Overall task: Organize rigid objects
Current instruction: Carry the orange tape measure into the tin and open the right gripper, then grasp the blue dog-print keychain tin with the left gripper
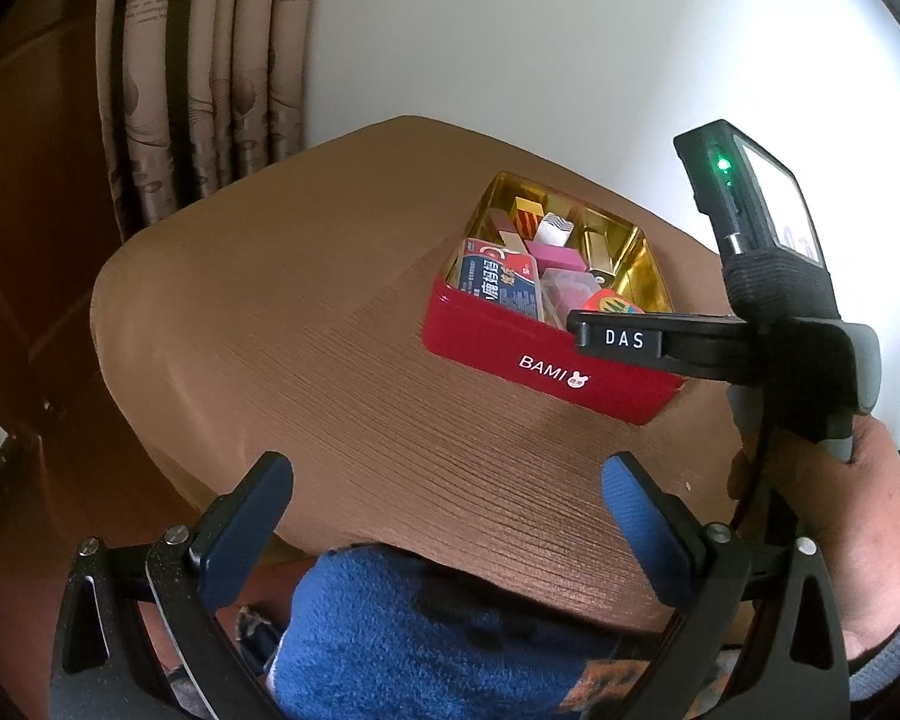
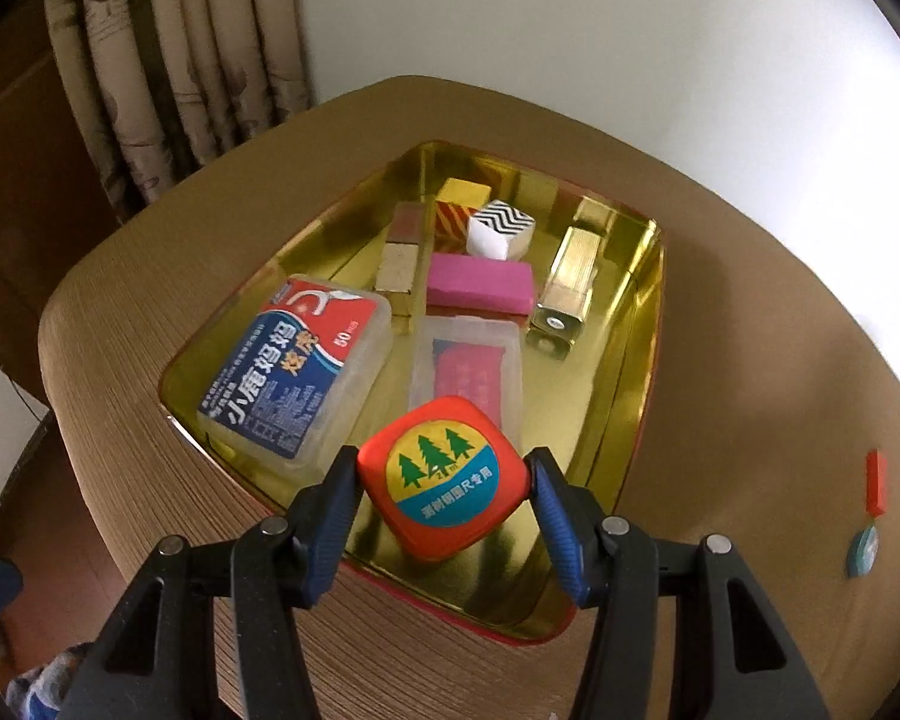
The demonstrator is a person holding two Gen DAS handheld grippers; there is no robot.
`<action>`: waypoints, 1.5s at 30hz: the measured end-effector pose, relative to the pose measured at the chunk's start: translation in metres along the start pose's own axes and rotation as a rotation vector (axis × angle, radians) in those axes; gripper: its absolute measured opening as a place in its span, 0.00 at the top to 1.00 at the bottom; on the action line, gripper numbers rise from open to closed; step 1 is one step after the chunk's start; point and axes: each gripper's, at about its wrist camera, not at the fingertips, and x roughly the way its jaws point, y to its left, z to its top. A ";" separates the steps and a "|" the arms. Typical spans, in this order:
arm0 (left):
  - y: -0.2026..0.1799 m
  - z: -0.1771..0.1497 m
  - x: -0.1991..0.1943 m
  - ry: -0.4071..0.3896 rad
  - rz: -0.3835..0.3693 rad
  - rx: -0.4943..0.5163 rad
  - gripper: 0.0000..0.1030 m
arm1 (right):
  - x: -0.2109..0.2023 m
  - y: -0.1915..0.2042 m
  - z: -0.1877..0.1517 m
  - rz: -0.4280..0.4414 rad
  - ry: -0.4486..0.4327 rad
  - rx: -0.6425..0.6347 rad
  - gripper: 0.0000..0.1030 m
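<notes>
Two blue-padded fingers of the left gripper (image 1: 447,510) stand wide apart in the left wrist view, with nothing between them, hanging over the near part of a brown ribbed table (image 1: 258,324). Beyond them, toward the right, sits a red tin (image 1: 510,354) marked BAMI, its gold inside crowded with small boxes and blocks. Over the tin's near right corner reaches the right gripper (image 1: 615,339), seen from the side, a black finger marked DAS crossing in front of an orange tape measure (image 1: 612,303) that shows just above it. A hand (image 1: 834,480) grips that tool's handle at the right edge, and blue fuzzy cloth (image 1: 426,642) fills the bottom of the view. A patterned curtain (image 1: 204,72) hangs behind the table. From the right wrist view, the right gripper (image 2: 444,495) is closed on the orange tape measure (image 2: 444,480), one pad pressed on each side, holding it tilted over the tin's near end. Inside the tin (image 2: 642,396) lie a floss box (image 2: 297,369) at the left, a clear case (image 2: 468,366) in the middle, a pink block (image 2: 480,282), a gold box (image 2: 564,294) at the right, and a zigzag block (image 2: 501,228) farther back. On the table to the right, well apart from the tin, lie a small red piece (image 2: 876,480) and a teal disc (image 2: 864,552).
</notes>
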 end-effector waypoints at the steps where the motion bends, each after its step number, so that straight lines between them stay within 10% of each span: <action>1: 0.000 0.000 0.000 0.001 0.000 0.001 0.01 | 0.001 -0.002 0.000 0.006 0.002 0.008 0.45; 13: -0.007 -0.001 0.003 0.006 0.010 0.026 0.01 | 0.001 -0.009 -0.003 0.030 -0.001 0.061 0.43; 18: -0.015 -0.003 0.002 -0.004 0.022 0.065 0.01 | -0.045 -0.030 -0.013 0.123 -0.129 0.113 0.43; 23: -0.031 -0.006 0.000 -0.024 0.027 0.145 0.01 | -0.097 -0.093 -0.068 0.103 -0.219 0.194 0.42; 27: -0.052 -0.014 0.001 -0.036 0.019 0.226 0.01 | -0.122 -0.174 -0.152 -0.083 -0.221 0.338 0.42; 34: -0.155 -0.030 0.024 -0.017 -0.056 0.497 0.01 | -0.140 -0.277 -0.263 -0.248 -0.174 0.596 0.42; 45: -0.360 -0.021 0.074 -0.048 -0.217 0.683 0.01 | -0.191 -0.323 -0.275 -0.176 -0.282 0.812 0.42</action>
